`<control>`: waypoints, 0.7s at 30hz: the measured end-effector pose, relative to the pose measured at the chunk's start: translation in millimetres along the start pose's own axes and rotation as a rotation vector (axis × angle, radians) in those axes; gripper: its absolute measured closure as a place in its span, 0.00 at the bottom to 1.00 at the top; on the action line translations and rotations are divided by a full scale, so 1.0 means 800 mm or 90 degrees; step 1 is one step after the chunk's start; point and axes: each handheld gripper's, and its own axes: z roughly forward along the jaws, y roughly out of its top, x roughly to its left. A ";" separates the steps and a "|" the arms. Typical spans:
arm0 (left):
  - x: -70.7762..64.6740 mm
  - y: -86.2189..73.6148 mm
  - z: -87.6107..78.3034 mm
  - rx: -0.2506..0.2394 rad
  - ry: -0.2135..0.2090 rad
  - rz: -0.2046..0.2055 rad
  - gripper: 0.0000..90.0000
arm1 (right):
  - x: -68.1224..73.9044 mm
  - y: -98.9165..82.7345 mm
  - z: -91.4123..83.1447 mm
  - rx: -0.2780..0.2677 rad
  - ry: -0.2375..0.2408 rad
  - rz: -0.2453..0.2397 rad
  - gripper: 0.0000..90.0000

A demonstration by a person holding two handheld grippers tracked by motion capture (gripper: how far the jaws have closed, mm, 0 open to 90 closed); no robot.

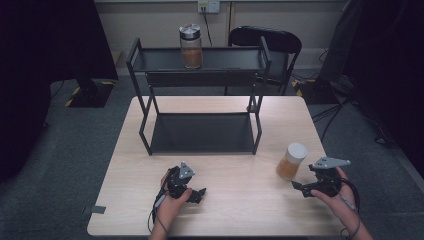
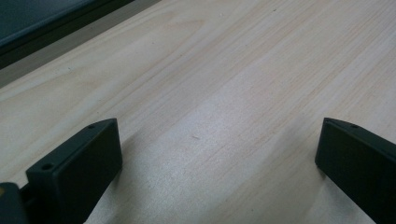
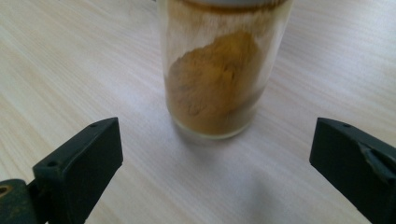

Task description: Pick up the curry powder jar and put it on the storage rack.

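A glass jar of brown powder with a white lid (image 1: 291, 161) stands upright on the wooden table (image 1: 235, 205), at its right side. My right gripper (image 1: 298, 188) sits just in front of the jar (image 3: 216, 79), open, jaws wide apart and empty, a short gap away from the glass. My left gripper (image 1: 200, 193) rests near the table's front middle, open, with bare wood (image 2: 215, 135) between its jaws. A second jar of brown powder with a metal lid (image 1: 191, 46) stands on the top shelf of a black two-tier rack (image 1: 145, 67).
The rack's lower shelf (image 1: 202, 132) lies on the far half of the table and holds nothing. A black chair (image 1: 270, 40) stands behind the table. A dark stand base (image 1: 90, 92) sits on the floor at far left.
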 end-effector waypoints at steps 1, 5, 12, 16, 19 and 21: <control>0.000 0.000 0.000 0.000 0.000 0.000 0.00 | 0.000 0.002 0.000 -0.006 -0.001 0.000 0.02; 0.000 0.000 0.000 0.000 0.000 0.000 0.00 | -0.003 0.010 0.001 -0.020 0.005 0.003 0.03; 0.000 0.000 0.000 0.000 0.000 0.000 0.00 | -0.017 0.009 0.008 -0.071 0.024 0.040 0.14; 0.000 0.000 0.000 0.000 0.000 0.000 0.00 | -0.020 0.008 0.013 -0.097 0.027 0.039 0.20; 0.000 0.000 0.000 0.000 0.000 0.000 0.00 | -0.023 0.011 0.018 -0.108 0.035 0.030 0.26; 0.000 0.000 0.000 0.000 0.000 0.000 0.00 | -0.023 0.013 0.021 -0.115 0.037 0.023 0.29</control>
